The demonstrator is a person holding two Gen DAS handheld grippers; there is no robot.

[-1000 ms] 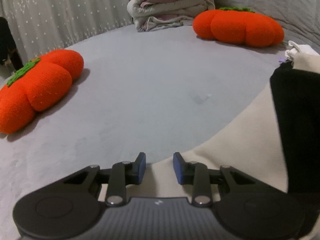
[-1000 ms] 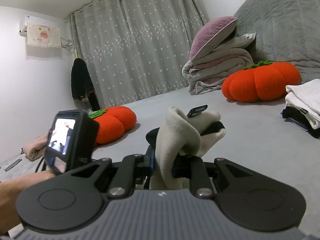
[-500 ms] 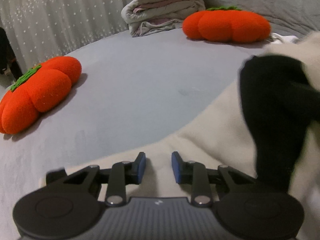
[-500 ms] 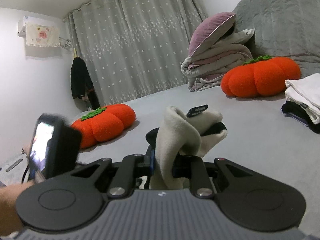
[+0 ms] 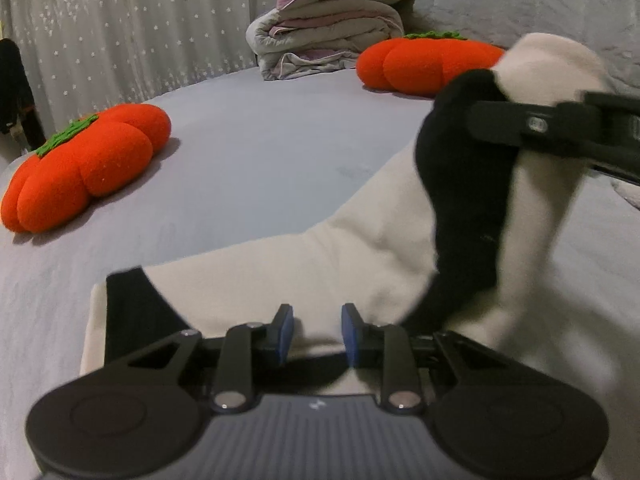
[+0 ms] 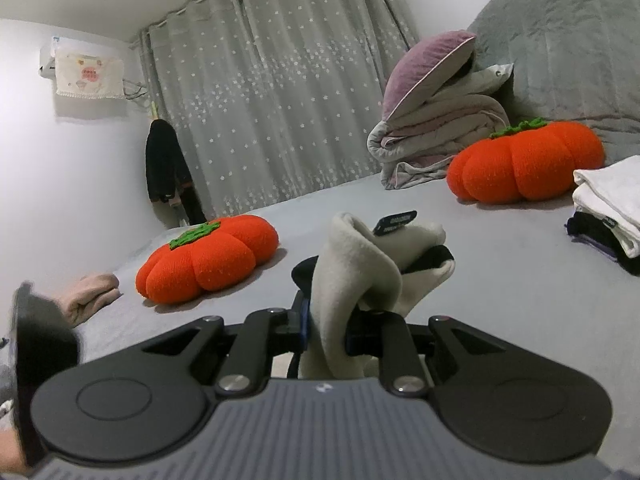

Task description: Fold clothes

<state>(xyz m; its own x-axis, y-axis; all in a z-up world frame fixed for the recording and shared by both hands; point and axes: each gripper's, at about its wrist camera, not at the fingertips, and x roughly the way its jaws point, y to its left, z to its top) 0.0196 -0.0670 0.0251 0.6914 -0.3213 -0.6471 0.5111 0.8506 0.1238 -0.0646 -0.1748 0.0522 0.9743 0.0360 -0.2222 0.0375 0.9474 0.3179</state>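
left gripper nearer lifted cream garment, jaws apart; right gripper jaws clamping it

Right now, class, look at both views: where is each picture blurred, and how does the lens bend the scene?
Left wrist view: the cream and black garment smears on the right; the bed bulges. Right wrist view: mostly sharp, with a blurred dark shape at the left edge; the curtain bows.

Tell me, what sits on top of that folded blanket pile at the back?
A purple pillow leans on the blanket pile, tilted. Whatever lies behind the pile is hidden.
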